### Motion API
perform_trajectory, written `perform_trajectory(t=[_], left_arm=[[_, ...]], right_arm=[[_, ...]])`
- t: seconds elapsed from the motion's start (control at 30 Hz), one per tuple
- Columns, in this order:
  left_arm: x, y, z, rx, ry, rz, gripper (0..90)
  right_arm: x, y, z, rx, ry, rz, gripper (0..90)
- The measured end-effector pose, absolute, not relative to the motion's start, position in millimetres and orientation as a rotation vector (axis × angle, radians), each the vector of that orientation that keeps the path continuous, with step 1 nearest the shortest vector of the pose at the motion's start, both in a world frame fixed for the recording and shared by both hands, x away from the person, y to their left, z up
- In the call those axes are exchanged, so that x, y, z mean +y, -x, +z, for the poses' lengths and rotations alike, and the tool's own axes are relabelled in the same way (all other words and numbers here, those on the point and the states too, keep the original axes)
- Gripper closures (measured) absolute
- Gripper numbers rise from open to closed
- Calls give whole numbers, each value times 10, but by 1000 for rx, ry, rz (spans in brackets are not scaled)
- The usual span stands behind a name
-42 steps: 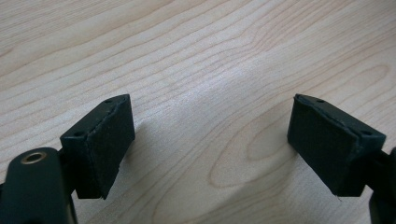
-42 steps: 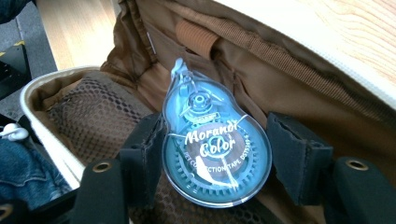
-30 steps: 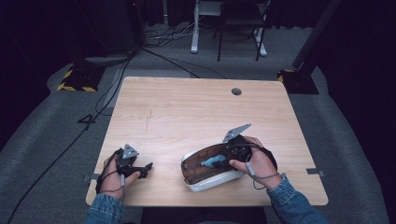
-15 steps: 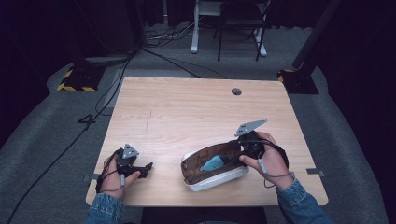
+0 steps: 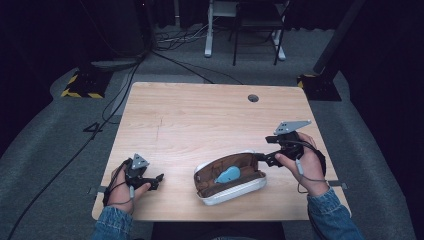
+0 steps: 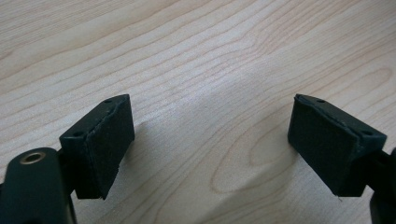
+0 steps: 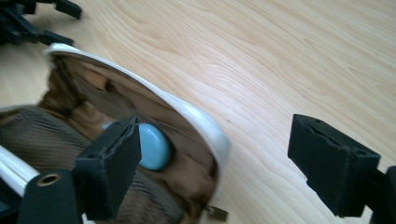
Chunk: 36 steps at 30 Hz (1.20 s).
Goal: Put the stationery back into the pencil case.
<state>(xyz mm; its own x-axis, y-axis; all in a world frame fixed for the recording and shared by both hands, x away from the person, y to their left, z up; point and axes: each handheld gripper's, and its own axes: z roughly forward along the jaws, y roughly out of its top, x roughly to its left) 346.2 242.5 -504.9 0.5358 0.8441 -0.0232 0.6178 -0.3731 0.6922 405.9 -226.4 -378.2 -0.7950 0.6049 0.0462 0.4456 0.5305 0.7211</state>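
Open case (image 5: 230,178) looks light, with a stiff white shell and soft brown lining; grab its rim. Blue pebble-like object (image 5: 227,174) inside may slide. Right tongs (image 5: 262,157) have just been opening, nothing between them; left tongs (image 5: 159,177) wide, empty on tabletop (image 5: 200,120).

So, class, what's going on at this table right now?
A person sits at a wooden table with a gripper in each hand. A white case with a brown lining lies open, a light blue object inside it. The right gripper is at the case's right end; its jaws have just been opening and grip nothing. The left gripper rests open on the table, apart from the case.
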Motion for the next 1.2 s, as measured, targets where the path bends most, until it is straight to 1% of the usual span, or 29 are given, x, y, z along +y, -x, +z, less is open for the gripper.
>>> perform_trajectory(t=[0.33, 0.5, 0.57, 0.87, 1.2], left_arm=[[2425, -3492, -5048, 1184, -2115, 446, 147], [2426, -3509, -5050, 1190, -2110, 443, 147], [2430, -3516, -5048, 1186, -2114, 449, 147], [2430, -3516, -5047, 1189, -2115, 448, 148], [2430, -3517, -5047, 1188, -2115, 448, 147]], right_arm=[[-2616, -4210, -3898, 2448, -1004, 1083, 176], [-2863, -4299, -4022, 2394, -1070, 1062, 176], [-2891, -4309, -4039, 2390, -1075, 1057, 176], [-3182, -4469, -4319, 2339, -1169, 1017, 176], [-3344, -4587, -4637, 2330, -1204, 982, 176]])
